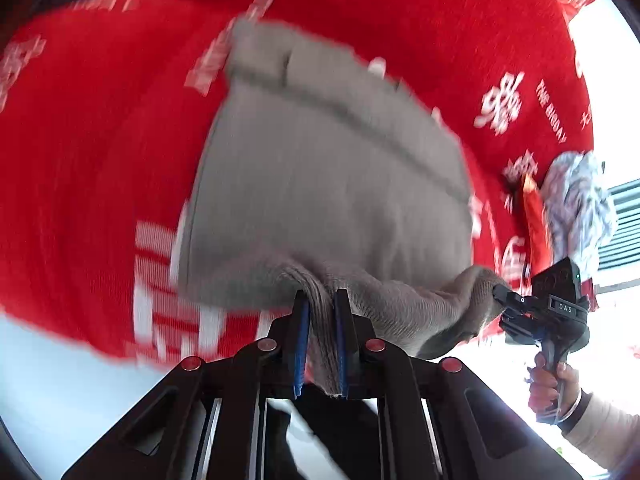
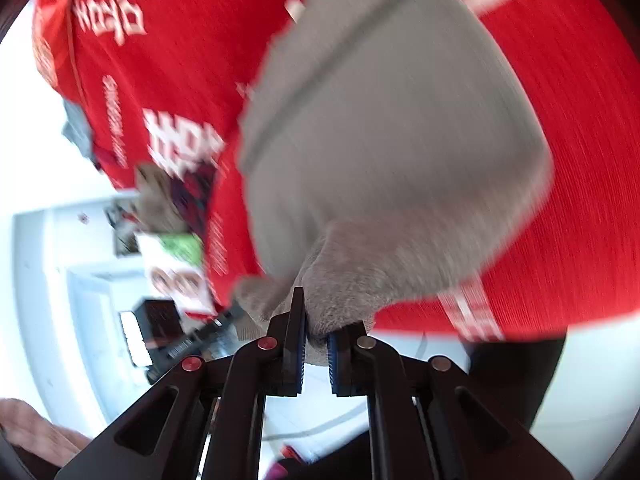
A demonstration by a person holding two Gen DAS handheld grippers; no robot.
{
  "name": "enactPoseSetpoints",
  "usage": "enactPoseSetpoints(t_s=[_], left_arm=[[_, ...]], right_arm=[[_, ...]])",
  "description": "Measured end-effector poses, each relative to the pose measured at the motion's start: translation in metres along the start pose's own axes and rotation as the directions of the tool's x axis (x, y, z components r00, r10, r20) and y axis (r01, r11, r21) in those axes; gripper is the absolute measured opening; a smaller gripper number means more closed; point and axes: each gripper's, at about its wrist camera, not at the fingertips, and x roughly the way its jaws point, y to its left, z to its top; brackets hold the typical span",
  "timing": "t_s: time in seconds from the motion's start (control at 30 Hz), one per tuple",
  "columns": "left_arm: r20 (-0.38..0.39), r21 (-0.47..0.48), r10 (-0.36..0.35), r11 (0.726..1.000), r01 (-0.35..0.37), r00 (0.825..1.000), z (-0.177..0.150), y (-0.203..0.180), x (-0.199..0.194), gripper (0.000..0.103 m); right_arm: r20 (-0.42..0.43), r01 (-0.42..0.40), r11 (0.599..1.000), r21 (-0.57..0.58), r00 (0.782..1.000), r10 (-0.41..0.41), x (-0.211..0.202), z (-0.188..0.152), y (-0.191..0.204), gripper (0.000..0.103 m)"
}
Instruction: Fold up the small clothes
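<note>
Grey knit garment [image 1: 328,168]: your left gripper [image 1: 320,300] and right gripper [image 2: 316,332] fingers each pinch its near edge above the red tabletop [image 1: 100,140].

A: Daylight, bright. Both views blown out white around the red cloth [image 1: 100,152], worst at the right edge of the left view and the left side of the right view.

B: Blur?

A: Heavy motion smear on the grey garment [image 1: 320,168] and the cloth's white lettering in both. Fingers [image 1: 302,332] stay sharp, as does the knit caught between them.

B: Edges?

A: Strong fisheye bending; dark vignette in the corners. Shelf clutter [image 2: 168,264] in the right view is soft. No hard shadows visible.
</note>
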Motion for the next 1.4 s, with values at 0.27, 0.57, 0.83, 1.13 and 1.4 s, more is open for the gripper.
enactPoseSetpoints(t_s=[0.27,0.57,0.83,1.13,1.4], left_arm=[[0.131,-0.006,0.193,0.981,-0.194,0.972,0.109,-0.002,0.02,0.014],[0.1,0.133,0.344,0.925,-0.355,0.934,0.112,-0.009,0.02,0.098],[-0.052,0.193,0.331,0.929,-0.315,0.942,0.112,-0.007,0.06,0.098],[-0.136,0.19,0.295,0.944,-0.268,0.946,0.117,0.0,0.086,0.028],[-0.035,0.202,0.213,0.958,-0.202,0.976,0.11,-0.011,0.038,0.01]], right_arm=[[0.06,0.067,0.995,0.079,0.996,-0.072,0.018,0.098,-0.011,0.01],[0.071,-0.011,0.967,0.254,0.997,-0.007,0.017,0.123,-0.033,0.019],[0.028,0.318,0.944,-0.088,0.948,-0.317,0.018,0.144,0.026,0.08],[0.007,0.522,0.627,-0.579,0.771,-0.636,0.103,0.13,0.068,0.08],[0.15,0.593,0.547,-0.591,0.746,-0.648,0.083,0.118,0.088,0.011]])
